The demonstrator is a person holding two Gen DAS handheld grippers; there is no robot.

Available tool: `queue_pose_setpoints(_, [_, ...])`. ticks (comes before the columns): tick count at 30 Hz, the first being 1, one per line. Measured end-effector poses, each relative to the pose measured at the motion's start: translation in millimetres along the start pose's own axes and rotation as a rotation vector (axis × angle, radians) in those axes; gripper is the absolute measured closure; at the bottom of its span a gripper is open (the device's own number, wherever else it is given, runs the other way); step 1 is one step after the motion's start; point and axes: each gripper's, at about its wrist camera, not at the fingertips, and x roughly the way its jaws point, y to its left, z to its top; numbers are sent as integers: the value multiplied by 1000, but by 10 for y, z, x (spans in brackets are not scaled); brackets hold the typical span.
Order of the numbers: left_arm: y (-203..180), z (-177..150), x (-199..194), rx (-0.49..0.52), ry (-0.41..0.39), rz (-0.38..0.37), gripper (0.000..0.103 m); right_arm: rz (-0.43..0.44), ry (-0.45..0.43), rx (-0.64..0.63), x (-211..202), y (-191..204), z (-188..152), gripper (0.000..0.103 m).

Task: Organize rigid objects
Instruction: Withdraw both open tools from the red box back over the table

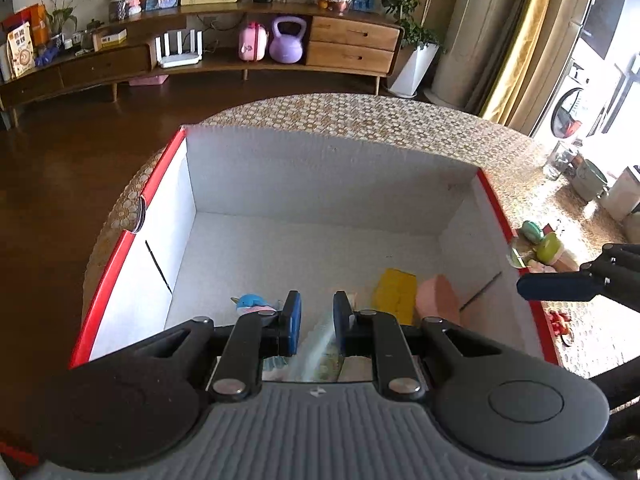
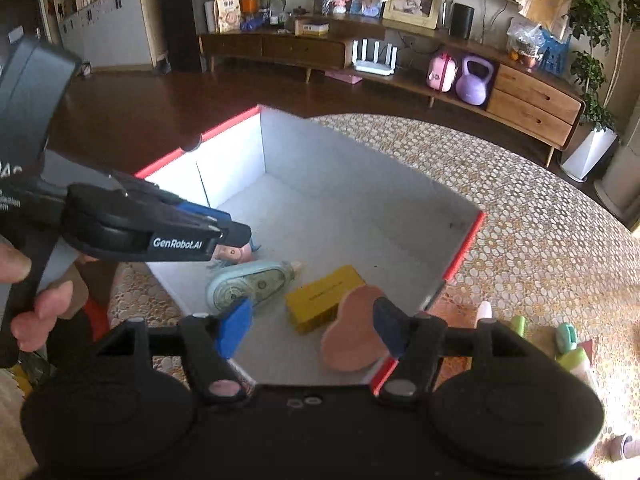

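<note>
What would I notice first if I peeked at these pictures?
A big white box with red edges sits on the patterned table. Inside lie a pink heart, a yellow block and a pale green tape dispenser. A purple kettlebell sits on the shelf behind.

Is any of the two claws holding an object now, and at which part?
No. The left claw is shut with nothing between its pads, and the right claw stands open and empty above the box.
</note>
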Motion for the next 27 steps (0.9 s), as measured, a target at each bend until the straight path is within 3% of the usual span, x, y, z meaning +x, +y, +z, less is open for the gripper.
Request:
queue_pose_setpoints(15, [-592,-65,-548,76,-113,-23,86,11,-114,85,-673,-267,-265,26])
queue_pose_setpoints(27, [-1195,-146,-696,139,-149,-77,86,-8,-178,236,-1138,-762,-819,20])
